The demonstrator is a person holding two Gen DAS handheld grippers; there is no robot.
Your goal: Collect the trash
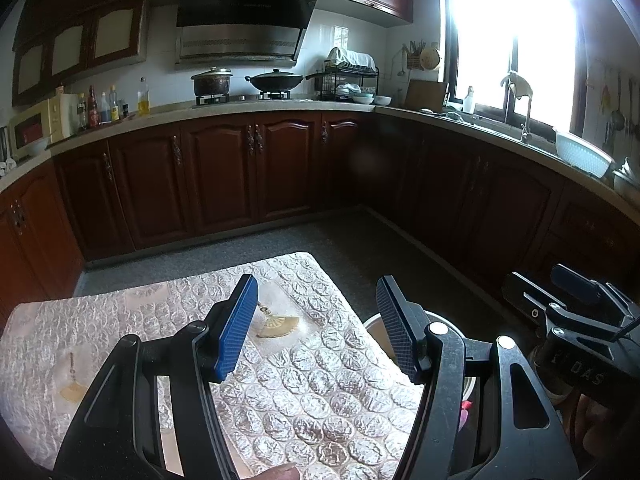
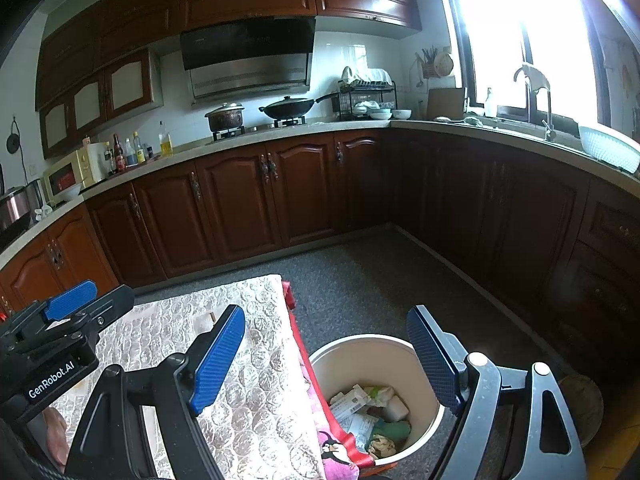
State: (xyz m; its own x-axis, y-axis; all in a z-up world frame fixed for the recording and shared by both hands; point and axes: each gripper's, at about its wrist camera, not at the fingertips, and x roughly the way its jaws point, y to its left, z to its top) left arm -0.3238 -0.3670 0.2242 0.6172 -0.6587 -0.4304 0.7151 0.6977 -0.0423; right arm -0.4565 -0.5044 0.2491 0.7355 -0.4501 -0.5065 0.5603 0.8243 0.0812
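A kitchen with dark red-brown cabinets is seen, its pale counter running along the back wall and round under a bright window. A pot and a wok are set on the hob beneath the range hood, with bottles and a microwave further left and a dish rack to the right. In the foreground a worktop is covered with an embossed, silvery cloth printed with small fan motifs; a red patterned cloth is draped over its right edge.

Just beside that edge, on the speckled grey floor, a round cream bin is placed. The trash is found inside it: crumpled paper, printed wrappers and something green lie at the bottom.

The left tongs are held above the worktop, the blue pads standing apart with nothing between them, so they are released. The right tongs are held over the gap between worktop and bin, the pads spread wide and likewise empty. Each tool is visible at the edge of the other's view. A fingertip is glimpsed at the bottom of the left view.
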